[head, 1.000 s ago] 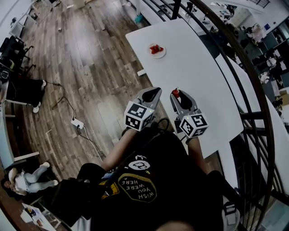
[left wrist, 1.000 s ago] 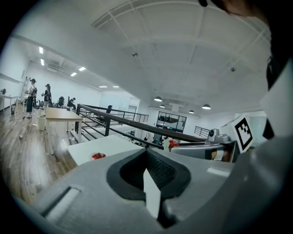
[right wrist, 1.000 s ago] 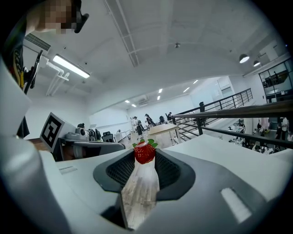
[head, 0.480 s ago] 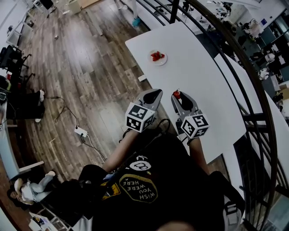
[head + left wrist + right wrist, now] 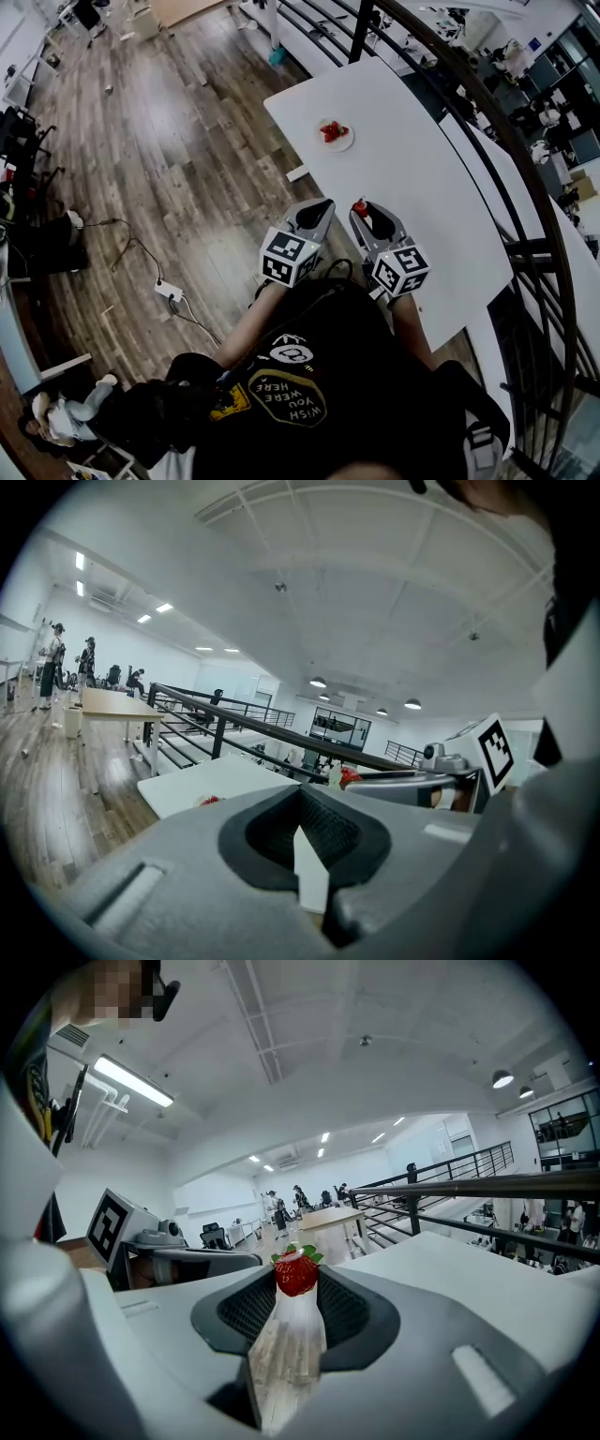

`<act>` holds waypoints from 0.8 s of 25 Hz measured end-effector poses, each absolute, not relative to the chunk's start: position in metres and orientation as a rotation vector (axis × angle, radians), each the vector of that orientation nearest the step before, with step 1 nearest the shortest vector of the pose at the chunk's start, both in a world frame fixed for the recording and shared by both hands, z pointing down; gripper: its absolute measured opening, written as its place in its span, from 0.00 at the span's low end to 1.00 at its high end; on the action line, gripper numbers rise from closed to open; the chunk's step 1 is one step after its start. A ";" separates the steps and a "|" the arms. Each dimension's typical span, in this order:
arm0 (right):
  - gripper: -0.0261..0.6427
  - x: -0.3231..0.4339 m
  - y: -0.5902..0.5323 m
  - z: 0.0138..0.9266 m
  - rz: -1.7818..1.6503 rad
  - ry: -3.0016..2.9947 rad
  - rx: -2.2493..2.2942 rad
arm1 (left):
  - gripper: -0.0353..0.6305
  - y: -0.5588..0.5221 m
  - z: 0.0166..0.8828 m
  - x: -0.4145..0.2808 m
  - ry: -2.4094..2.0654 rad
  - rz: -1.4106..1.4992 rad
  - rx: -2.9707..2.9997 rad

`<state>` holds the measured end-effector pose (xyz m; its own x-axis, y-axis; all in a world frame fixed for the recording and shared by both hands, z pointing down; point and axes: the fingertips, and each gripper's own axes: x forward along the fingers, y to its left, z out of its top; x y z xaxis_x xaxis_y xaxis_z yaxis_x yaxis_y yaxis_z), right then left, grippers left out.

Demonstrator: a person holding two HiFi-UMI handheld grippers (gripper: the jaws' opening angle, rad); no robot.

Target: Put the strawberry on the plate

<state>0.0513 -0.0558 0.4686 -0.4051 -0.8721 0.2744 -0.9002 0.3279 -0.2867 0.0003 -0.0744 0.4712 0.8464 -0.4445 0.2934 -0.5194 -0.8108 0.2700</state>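
My right gripper is shut on a red strawberry with green leaves, pinched at the very tips. It hovers over the near part of the white table. The small white plate, with red strawberries on it, sits far up the table near its left edge, well ahead of both grippers. It shows low and faint in the left gripper view. My left gripper is beside the right one, off the table's left edge, with its jaws together and nothing held.
A black railing curves along the table's right side, with another white table beyond it. Wood floor lies to the left, with a power strip and cable on it. A white block sticks out under the table's left edge.
The view has shifted forward, so the plate now sits closer to both grippers. The right gripper still holds the strawberry; the left stays alongside it.
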 end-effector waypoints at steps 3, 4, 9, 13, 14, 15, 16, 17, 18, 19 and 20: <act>0.25 0.046 -0.053 0.473 0.640 -2.481 1.685 | 0.06 -0.074 0.480 -0.008 -0.709 0.310 2.651; 0.25 0.046 -0.052 0.474 0.650 -2.472 1.690 | 0.06 -0.074 0.481 -0.008 -0.704 0.310 2.646; 0.25 0.045 -0.056 0.476 0.672 -2.450 1.693 | 0.06 -0.078 0.480 -0.003 -0.673 0.311 2.646; 0.25 0.049 -0.068 0.474 0.671 -2.454 1.690 | 0.06 -0.087 0.479 0.004 -0.664 0.314 2.646; 0.25 0.051 -0.072 0.473 0.672 -2.457 1.687 | 0.06 -0.091 0.478 0.006 -0.666 0.315 2.645; 0.25 0.053 -0.076 0.472 0.673 -2.461 1.683 | 0.06 -0.094 0.476 0.008 -0.667 0.315 2.645; 0.25 0.054 -0.079 0.471 0.673 -2.466 1.680 | 0.06 -0.097 0.474 0.010 -0.668 0.316 2.645; 0.25 0.056 -0.083 0.470 0.674 -2.471 1.676 | 0.06 -0.099 0.473 0.012 -0.670 0.317 2.643; 0.25 0.058 -0.086 0.469 0.675 -2.475 1.673 | 0.06 -0.101 0.471 0.015 -0.673 0.318 2.642; 0.25 0.060 -0.089 0.468 0.676 -2.480 1.669 | 0.06 -0.104 0.470 0.018 -0.680 0.321 2.644; 0.25 0.063 -0.091 0.468 0.676 -2.485 1.666 | 0.06 -0.107 0.469 0.021 -0.687 0.324 2.650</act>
<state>0.0626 -0.0913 0.4677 -0.4078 -0.8625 0.2996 -0.8954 0.3136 -0.3160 0.0205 -0.1075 0.4688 0.8536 -0.4175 0.3116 -0.5059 -0.8072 0.3043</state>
